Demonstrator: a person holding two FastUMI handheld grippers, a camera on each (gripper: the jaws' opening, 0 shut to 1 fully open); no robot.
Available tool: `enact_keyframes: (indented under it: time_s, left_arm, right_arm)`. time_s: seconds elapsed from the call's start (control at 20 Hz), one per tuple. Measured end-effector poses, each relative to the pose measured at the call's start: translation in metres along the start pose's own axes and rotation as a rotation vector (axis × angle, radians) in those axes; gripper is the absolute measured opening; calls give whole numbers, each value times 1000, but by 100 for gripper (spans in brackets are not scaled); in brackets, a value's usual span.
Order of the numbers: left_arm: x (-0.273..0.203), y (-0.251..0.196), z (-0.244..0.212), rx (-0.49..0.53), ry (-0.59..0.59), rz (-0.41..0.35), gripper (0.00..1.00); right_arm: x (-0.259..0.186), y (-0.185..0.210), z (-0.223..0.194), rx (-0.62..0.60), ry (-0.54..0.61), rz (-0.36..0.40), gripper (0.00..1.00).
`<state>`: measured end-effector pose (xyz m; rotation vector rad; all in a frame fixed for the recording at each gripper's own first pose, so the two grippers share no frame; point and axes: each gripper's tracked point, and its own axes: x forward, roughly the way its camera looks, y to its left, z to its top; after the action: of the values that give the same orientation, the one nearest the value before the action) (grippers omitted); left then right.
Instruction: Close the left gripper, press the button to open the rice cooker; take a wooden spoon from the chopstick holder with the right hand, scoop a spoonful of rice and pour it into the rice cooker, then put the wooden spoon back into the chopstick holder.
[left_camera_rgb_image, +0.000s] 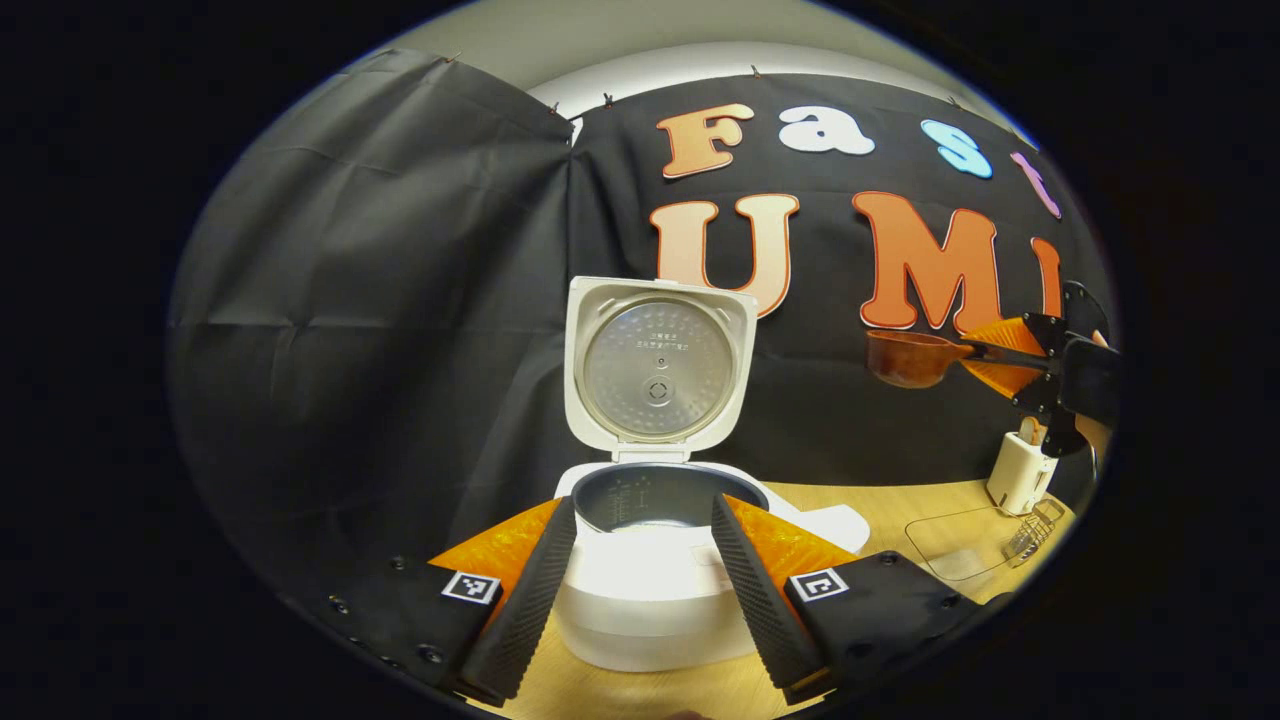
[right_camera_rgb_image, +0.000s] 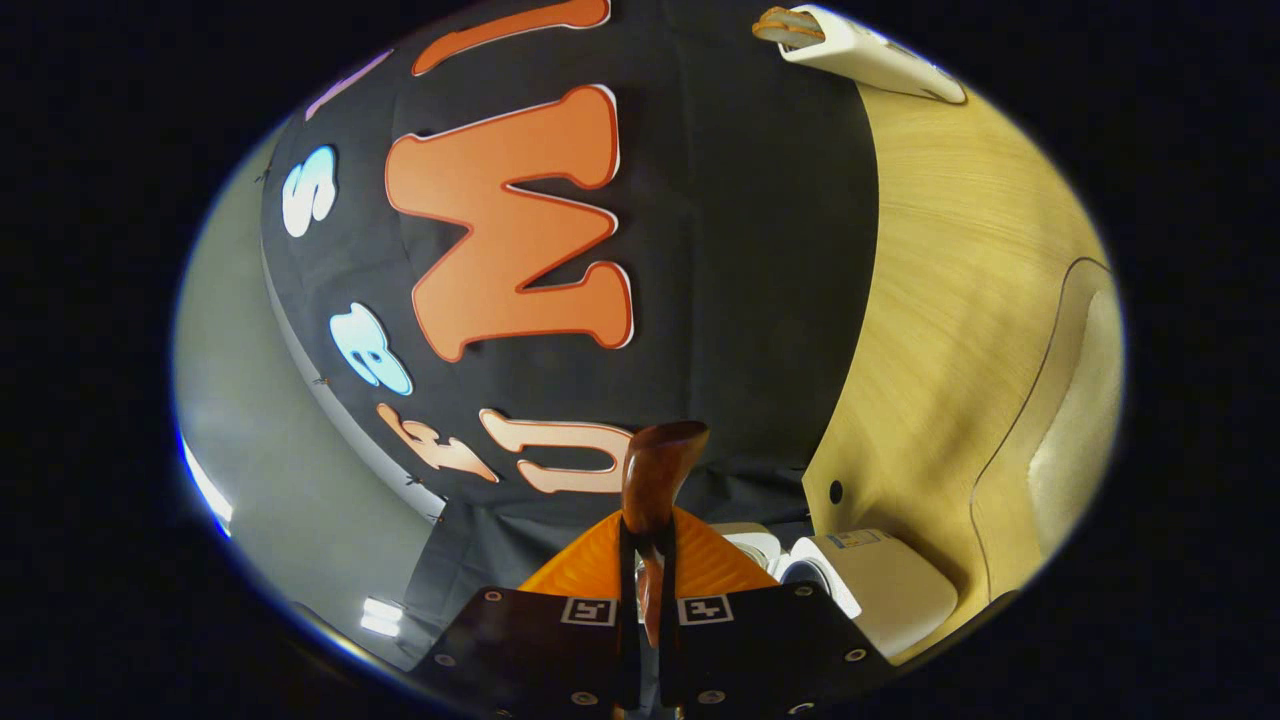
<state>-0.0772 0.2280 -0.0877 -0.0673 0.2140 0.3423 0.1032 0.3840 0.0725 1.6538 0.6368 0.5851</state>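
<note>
The bench (left_camera_rgb_image: 900, 505) carries everything, and the largest thing on it is the rice cooker (left_camera_rgb_image: 650, 590), whose lid (left_camera_rgb_image: 655, 365) stands upright and open over the dark inner pot (left_camera_rgb_image: 655, 495), so the button step looks finished. The left hand-held gripper (left_camera_rgb_image: 640, 590) hangs just in front of the cooker with its fingers spread wide, the cooker's body showing between them, holding nothing. Off to the right and well above the bench, the right hand-held gripper (left_camera_rgb_image: 1000, 352) holds the wooden spoon (left_camera_rgb_image: 910, 358) out toward the cooker; in the right gripper view its fingers (right_camera_rgb_image: 628, 560) are pressed together on the spoon's handle, the bowl (right_camera_rgb_image: 662, 465) pointing ahead. Whether rice lies in the bowl cannot be told, so this is either the carry to the rice or the carry to the pot. Next, the spoon must travel level and come over the pot's mouth below the raised lid, which stands close behind it and could be knocked. The white chopstick holder (left_camera_rgb_image: 1020, 470) waits at the bench's far right, with a small clear container (left_camera_rgb_image: 1035, 530) just beside it.
</note>
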Motion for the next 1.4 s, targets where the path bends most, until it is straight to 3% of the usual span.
enact_keyframes:
  time_s: [0.2,0.65,0.9,1.4]
  left_arm:
    - [-2,12,-2,1,5,20,87]
    - [-1,38,-12,2,31,66,90]
    - [-2,53,-17,4,38,92,87]
    - [3,51,-16,31,43,88,89]
  right_arm:
    - [37,8,-33,-74,43,0,8]
    - [96,-10,-112,-463,134,14,7]
    - [100,-12,-150,-692,189,100,8]
    - [101,-1,-169,-1260,184,221,8]
